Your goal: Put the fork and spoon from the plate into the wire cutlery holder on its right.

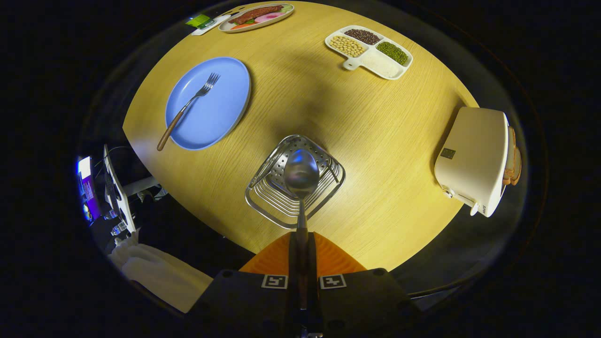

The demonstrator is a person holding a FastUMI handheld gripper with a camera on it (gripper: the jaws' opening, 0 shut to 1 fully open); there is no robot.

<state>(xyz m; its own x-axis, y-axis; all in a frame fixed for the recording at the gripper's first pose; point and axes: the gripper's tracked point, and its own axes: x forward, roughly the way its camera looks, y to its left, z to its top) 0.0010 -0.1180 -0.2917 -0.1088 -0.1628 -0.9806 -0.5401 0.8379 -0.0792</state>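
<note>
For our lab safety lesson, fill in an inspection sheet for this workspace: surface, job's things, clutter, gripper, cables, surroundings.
Surface: round wooden table, lit.
Job's things: fork on blue plate; spoon held above wire cutlery holder.
Clutter: divided tray of grains, toaster with bread, food plate.
Gripper: gripper shut on spoon handle.
Cables: thin ones near a stand, off the table.
Surroundings: dark booth; lit screen.

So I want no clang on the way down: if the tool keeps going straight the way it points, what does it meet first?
Probably the wire cutlery holder. The tool is shut on the spoon, whose bowl hangs over the holder's opening, so the spoon would likely enter it first. Depth is unclear.
</note>
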